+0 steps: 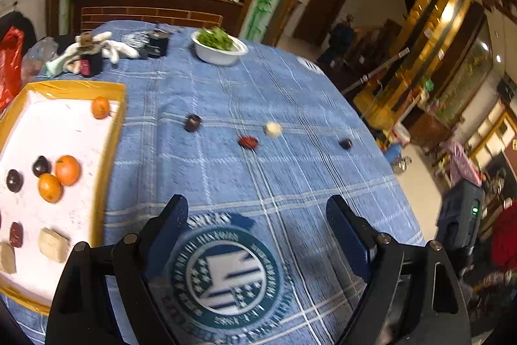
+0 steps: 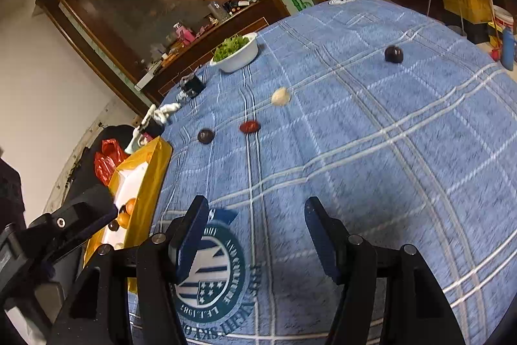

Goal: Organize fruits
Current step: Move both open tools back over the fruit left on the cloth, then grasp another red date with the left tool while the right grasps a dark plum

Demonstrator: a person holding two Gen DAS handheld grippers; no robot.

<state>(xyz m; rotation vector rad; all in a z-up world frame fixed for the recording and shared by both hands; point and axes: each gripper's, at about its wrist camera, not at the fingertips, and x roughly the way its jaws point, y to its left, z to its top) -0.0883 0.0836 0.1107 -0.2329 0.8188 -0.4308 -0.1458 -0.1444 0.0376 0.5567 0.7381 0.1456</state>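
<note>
Both the left gripper (image 1: 257,212) and right gripper (image 2: 257,214) hover with jaws spread, empty, above the blue plaid tablecloth (image 1: 290,105); four fruits lie beyond the tray (image 1: 116,105).

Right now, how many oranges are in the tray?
3. One orange sits by the tray's far edge; two oranges touch mid-tray. More may hide past the frame's edge.

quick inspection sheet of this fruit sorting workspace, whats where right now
surface: blue plaid tablecloth, round emblem near both claws
job's things: tray holds three oranges, dark fruits, pale blocks; loose on the cloth are two dark fruits, a red fruit and a pale fruit
clutter: white bowl of greens, white gloves, dark jars
grippers: left claw open, empty; right claw open, empty
cables: nothing seen
surroundings: cluttered counter, red bag
</note>
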